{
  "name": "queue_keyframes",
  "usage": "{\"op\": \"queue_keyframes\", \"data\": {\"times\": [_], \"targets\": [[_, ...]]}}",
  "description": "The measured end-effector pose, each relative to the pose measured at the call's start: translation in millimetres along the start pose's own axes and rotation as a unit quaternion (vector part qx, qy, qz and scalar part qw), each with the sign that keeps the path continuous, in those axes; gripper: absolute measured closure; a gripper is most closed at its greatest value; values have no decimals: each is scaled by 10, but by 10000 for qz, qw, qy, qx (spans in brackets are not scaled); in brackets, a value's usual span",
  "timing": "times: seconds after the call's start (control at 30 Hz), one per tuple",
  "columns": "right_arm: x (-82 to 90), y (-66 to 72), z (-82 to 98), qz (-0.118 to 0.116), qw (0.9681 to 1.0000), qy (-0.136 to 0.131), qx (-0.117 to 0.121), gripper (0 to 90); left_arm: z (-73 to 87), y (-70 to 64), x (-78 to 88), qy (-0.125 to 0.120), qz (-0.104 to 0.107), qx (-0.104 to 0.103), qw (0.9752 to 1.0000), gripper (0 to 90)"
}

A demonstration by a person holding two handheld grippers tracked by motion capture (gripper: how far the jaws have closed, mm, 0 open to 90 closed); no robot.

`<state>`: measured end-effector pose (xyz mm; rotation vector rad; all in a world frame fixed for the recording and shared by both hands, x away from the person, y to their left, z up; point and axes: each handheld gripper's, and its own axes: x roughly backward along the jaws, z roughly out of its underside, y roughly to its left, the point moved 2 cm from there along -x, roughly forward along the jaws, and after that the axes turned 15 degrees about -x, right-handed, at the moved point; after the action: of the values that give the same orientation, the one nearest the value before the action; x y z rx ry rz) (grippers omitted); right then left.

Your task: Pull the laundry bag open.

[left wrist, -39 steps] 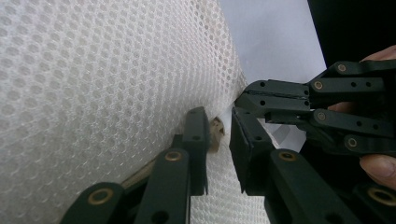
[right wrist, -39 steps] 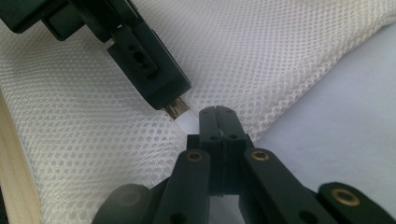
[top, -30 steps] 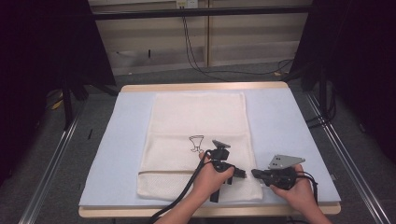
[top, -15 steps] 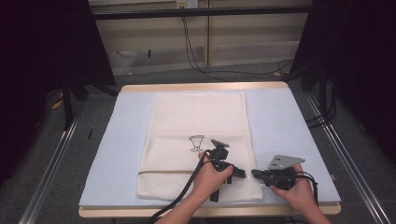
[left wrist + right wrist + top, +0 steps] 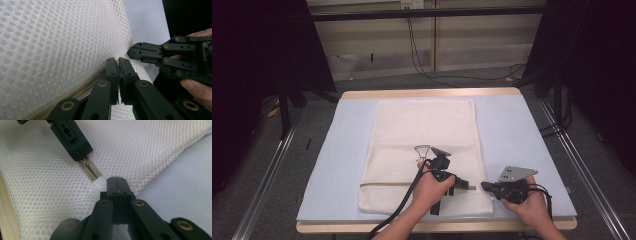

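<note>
A white mesh bag [image 5: 424, 130] lies flat on a light blue mat [image 5: 522, 135]. Its beige zipper [image 5: 384, 184] runs across the near end. In the high view my left gripper [image 5: 464, 186] lies over the bag's near right part, pointing right. Its jaws [image 5: 118, 61] are shut on the zipper pull, over the zipper [image 5: 91, 171]. From the right, my right gripper [image 5: 486, 186] meets it tip to tip. The right gripper [image 5: 116, 180] is shut on the bag's edge beside the white zipper end tab [image 5: 100, 182]. The pull itself is hidden between the left jaws.
The mat covers a wooden table whose front edge [image 5: 337, 227] runs just below the bag. Bare mat [image 5: 185, 180] lies right of the bag. Black cables [image 5: 397, 212] trail from the grippers toward the near edge. Metal rails flank the table.
</note>
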<state>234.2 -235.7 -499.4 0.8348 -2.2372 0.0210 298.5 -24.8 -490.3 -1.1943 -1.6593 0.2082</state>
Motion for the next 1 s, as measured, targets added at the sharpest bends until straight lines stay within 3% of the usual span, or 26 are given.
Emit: {"op": "queue_keyframes", "data": {"times": [0.1, 0.17, 0.8, 0.87, 0.9, 1.0], "targets": [[0, 1, 0, -7, 10000, 1, -26, 900, 1, 10, 22, 32, 60, 41, 10000, 874], [0, 1, 0, -7, 10000, 2, -26, 900, 2, 23, 45, 41, -54, 14, 10000, 874], [1, 2, 0, 4, 10000, 8, -46, 900, 26, 139, 260, 116, 47, 46, 9999, 874], [2, -1, 0, -2, 10000, 18, -37, 900, 30, 152, 280, 106, -29, 51, 9999, 874], [2, 1, 1, -2, 10000, 24, -44, 900, 31, 154, 287, 107, 68, 80, 9999, 874], [-1, 3, 0, -6, 10000, 1, -44, 900, 34, 154, 303, 102, 61, 55, 9999, 874]]}}
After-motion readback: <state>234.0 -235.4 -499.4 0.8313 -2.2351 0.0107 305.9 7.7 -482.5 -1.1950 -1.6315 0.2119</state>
